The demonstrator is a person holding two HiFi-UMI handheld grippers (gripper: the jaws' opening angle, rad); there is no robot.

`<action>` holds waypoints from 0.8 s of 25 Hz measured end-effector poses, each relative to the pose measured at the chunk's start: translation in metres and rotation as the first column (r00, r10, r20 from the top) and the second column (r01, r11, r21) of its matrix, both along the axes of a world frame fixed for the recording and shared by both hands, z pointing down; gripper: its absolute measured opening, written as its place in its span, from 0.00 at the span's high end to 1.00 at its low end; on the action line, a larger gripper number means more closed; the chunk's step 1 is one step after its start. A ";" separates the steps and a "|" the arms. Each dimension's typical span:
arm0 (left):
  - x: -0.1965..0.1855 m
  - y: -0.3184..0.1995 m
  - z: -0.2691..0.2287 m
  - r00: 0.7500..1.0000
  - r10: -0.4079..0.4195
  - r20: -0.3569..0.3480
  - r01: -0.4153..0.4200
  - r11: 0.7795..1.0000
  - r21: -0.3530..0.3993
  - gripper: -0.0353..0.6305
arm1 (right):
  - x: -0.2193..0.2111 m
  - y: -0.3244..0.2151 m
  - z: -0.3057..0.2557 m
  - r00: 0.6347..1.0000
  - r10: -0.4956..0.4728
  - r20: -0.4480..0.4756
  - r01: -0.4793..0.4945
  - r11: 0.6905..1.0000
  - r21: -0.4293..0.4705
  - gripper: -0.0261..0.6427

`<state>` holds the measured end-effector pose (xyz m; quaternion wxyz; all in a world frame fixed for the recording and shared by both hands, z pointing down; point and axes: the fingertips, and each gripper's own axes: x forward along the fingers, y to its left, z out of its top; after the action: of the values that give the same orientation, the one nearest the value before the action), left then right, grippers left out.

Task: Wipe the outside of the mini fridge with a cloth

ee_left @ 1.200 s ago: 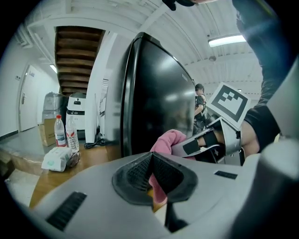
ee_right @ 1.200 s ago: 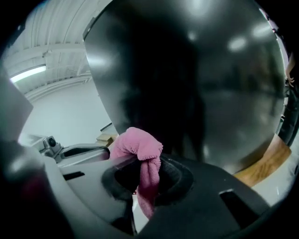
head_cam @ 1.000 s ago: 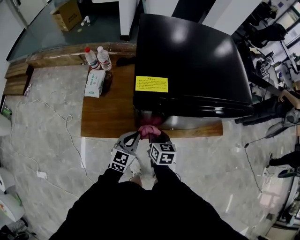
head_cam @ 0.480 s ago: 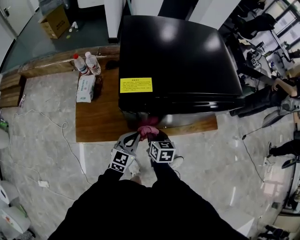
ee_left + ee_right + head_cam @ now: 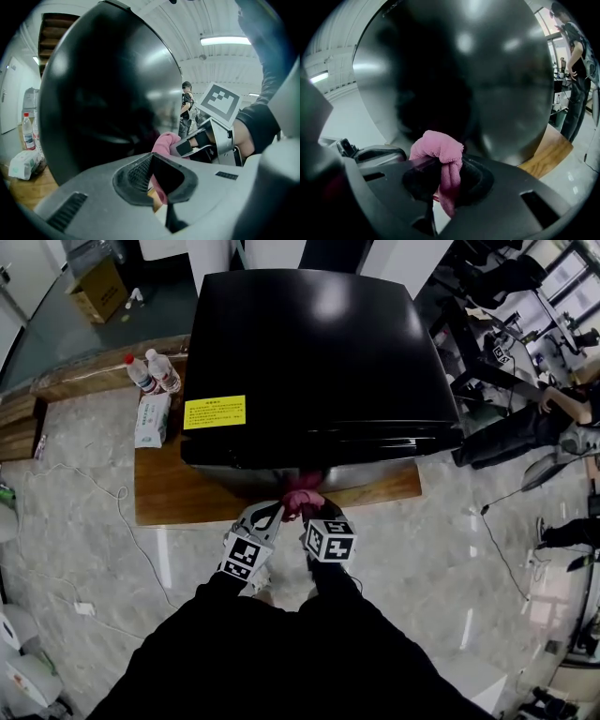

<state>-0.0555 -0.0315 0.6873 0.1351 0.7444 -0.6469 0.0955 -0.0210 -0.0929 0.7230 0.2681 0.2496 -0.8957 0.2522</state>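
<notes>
- Pink cloth (image 5: 440, 150): bunched, its long axis running near to far, wad toward the mini fridge (image 5: 309, 362), tail trailing nearer.
- Right gripper (image 5: 314, 514) is clamped on the cloth at the fridge's near face. Left gripper (image 5: 272, 514), just left, has its jaws together and empty.
- The fridge stands on a wooden platform (image 5: 169, 493) over a pale stone floor (image 5: 84, 521), with bottles (image 5: 150, 371) at far left.

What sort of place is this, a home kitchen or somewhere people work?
Probably an office or lab, not a home: desks crowded with equipment stand at the right, a strip light runs along the ceiling, and the mini fridge sits on a low wooden platform.
</notes>
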 end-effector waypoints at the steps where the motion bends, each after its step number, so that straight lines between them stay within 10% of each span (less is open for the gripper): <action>1: 0.006 -0.006 0.000 1.000 0.000 -0.001 0.000 1.000 -0.002 0.94 | 0.007 -0.006 0.001 1.000 0.001 0.000 -0.001 1.000 -0.001 0.88; 20: 0.120 -0.128 0.003 1.000 0.024 -0.007 -0.024 0.999 -0.036 0.94 | 0.111 -0.120 0.022 0.998 -0.040 -0.038 0.037 0.997 -0.061 0.87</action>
<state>0.0642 -0.1591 0.6904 0.1492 0.7498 -0.6358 0.1063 0.0898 -0.2132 0.7451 0.2978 0.2289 -0.8869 0.2689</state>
